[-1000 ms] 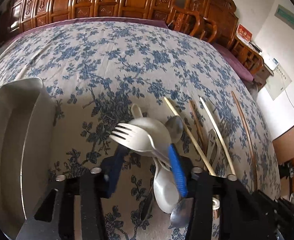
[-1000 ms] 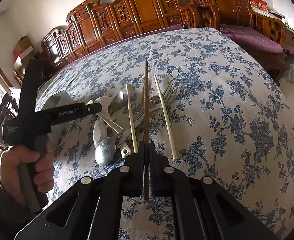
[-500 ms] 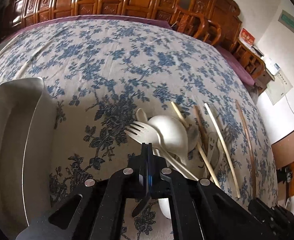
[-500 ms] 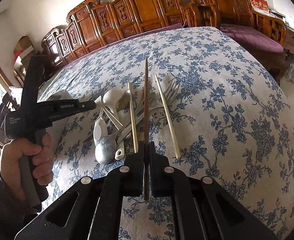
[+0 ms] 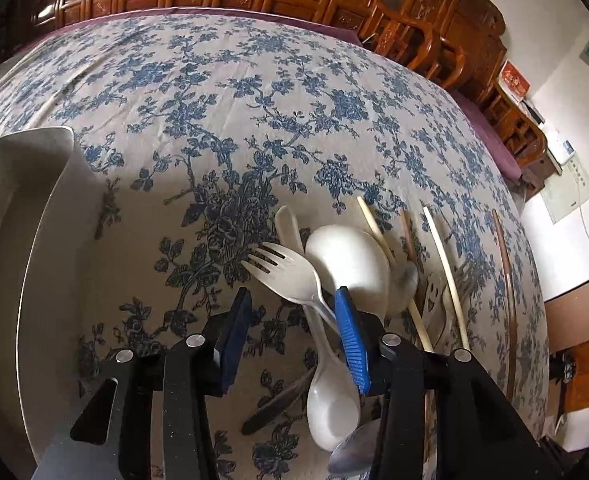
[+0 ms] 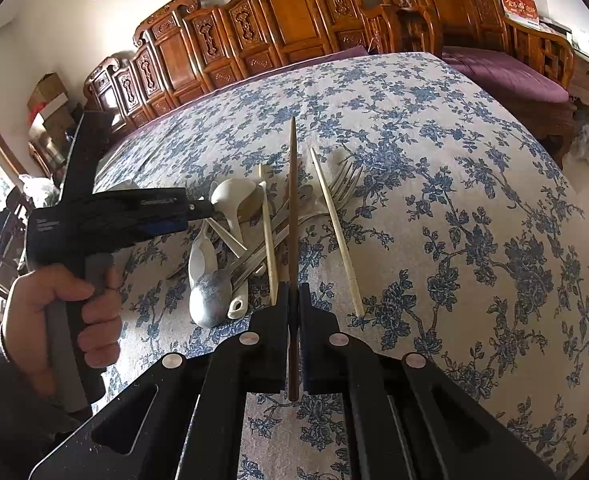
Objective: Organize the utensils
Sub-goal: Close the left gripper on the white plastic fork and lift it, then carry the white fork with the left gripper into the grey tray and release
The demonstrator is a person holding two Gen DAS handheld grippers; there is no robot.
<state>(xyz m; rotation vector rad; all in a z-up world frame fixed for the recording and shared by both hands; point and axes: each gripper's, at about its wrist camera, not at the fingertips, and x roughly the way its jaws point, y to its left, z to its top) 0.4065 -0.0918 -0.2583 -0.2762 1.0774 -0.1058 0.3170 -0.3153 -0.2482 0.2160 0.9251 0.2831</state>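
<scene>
A heap of utensils lies on the blue-flowered tablecloth. My left gripper (image 5: pixel 291 292) hovers over its left side with the jaws opening. Its blue pads (image 5: pixel 350 340) press on nothing. A white plastic fork (image 5: pixel 286 268) lies just ahead, its handle running under the right pad. Below the gap lies a white spoon (image 5: pixel 332 404). A white ladle-shaped spoon (image 5: pixel 350 256) rests beside the fork. My right gripper (image 6: pixel 293 292) is shut on a brown chopstick (image 6: pixel 292 200) that points away over the heap. The left gripper (image 6: pixel 198 210) also shows there, in a person's hand (image 6: pixel 54 304).
A pale oblong tray (image 5: pixel 14 240) stands left of the heap. Pale chopsticks (image 6: pixel 334 232), metal forks (image 6: pixel 344 182) and a metal spoon (image 6: pixel 210 300) lie in the pile. Carved wooden chairs (image 6: pixel 286 12) line the table's far side. Bare cloth (image 6: pixel 474 220) stretches to the right.
The left gripper stood open a second ago, shut on nothing half a second ago, and is open again over the fork. The right gripper has kept still with the chopstick.
</scene>
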